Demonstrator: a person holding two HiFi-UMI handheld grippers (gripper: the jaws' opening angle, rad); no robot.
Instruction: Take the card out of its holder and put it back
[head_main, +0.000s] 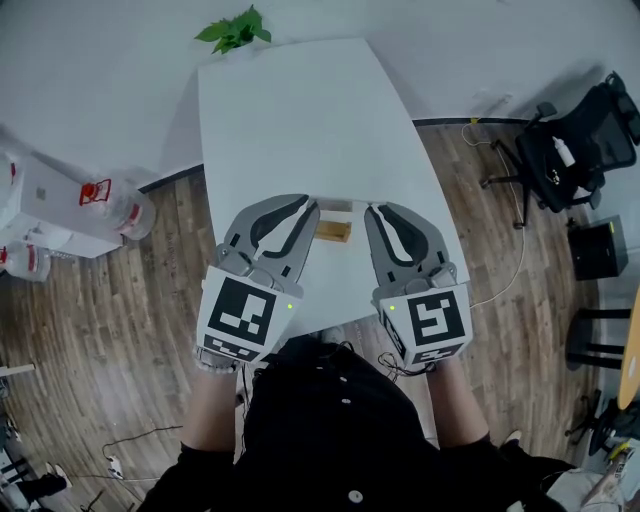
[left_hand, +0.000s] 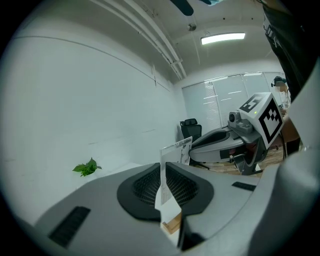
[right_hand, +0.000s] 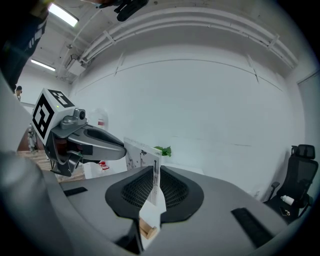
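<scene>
**Card held by 2 grippers at its wooden holder**

The white card (head_main: 338, 205) stands upright over the small wooden holder (head_main: 333, 231), near the front of the white table (head_main: 300, 120). I cannot tell if its lower edge sits in the slot. The left gripper (head_main: 311, 206) is closed on 1 side edge of the card, and the right gripper (head_main: 373, 210) is closed on the opposite edge. A green plant (head_main: 235, 30) is at the table's far end. A black office chair (head_main: 585, 140) stands well apart.

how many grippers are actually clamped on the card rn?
2. The left gripper is shut on the card's left end, the right gripper on its right end. The wooden holder sits below them on the table.
</scene>
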